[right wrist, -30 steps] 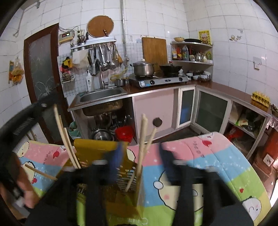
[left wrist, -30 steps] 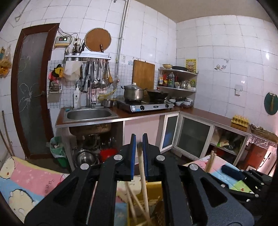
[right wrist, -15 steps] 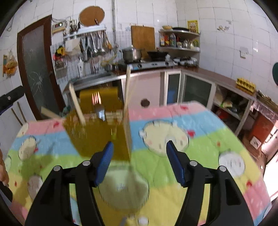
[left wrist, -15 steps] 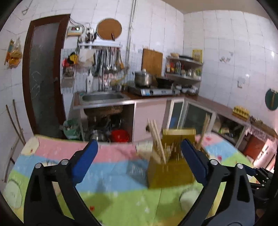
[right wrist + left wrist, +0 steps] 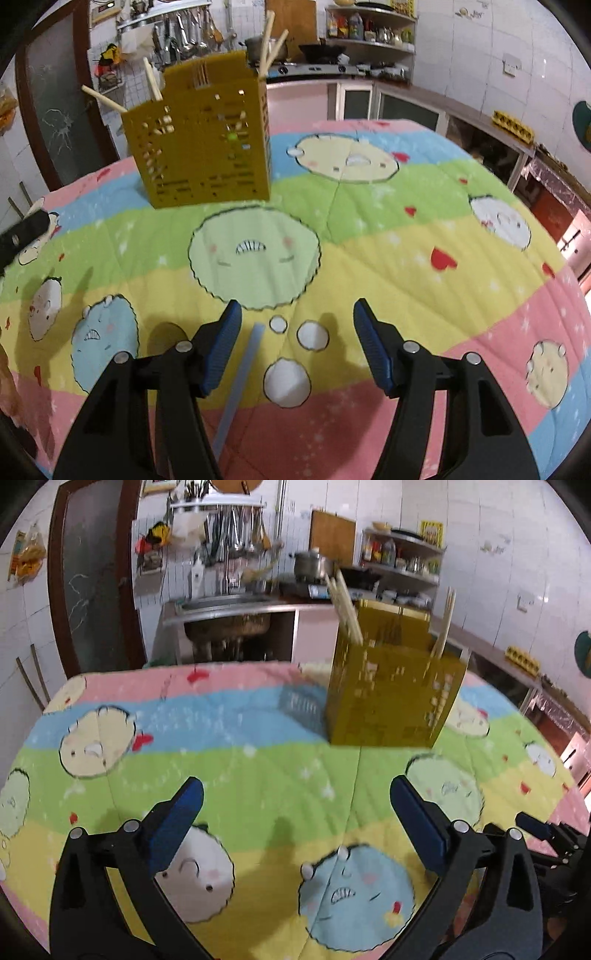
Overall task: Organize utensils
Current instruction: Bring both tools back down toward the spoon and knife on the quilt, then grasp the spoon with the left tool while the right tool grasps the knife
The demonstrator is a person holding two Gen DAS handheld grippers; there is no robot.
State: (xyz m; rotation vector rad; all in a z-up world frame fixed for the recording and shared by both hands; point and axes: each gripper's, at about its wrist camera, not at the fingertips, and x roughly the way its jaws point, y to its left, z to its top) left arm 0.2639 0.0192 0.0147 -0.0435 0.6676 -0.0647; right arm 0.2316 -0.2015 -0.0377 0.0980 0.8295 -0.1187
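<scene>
While our left gripper (image 5: pixel 295 814) gapes wide and empty and our right gripper (image 5: pixel 297 332) stands parted beside a pale blue stick (image 5: pixel 240 384) on the quilt (image 5: pixel 369 258), we note, farther off, the upright yellow holder (image 5: pixel 207 147) containing wooden chopsticks (image 5: pixel 267 44).

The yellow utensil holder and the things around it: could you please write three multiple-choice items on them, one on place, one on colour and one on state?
1. Where does the yellow utensil holder stand?
A. on the patterned cloth
B. in the sink
C. on the stove

2. What colour are the pads of the right gripper?
A. red
B. blue
C. white

3. How does the left gripper stand?
A. shut on a chopstick
B. shut and empty
C. open and empty

Answers:
1 A, its base rests on the patterned cloth.
2 B, both pads show blue.
3 C, its fingers stand wide apart with only cloth between them.
</scene>
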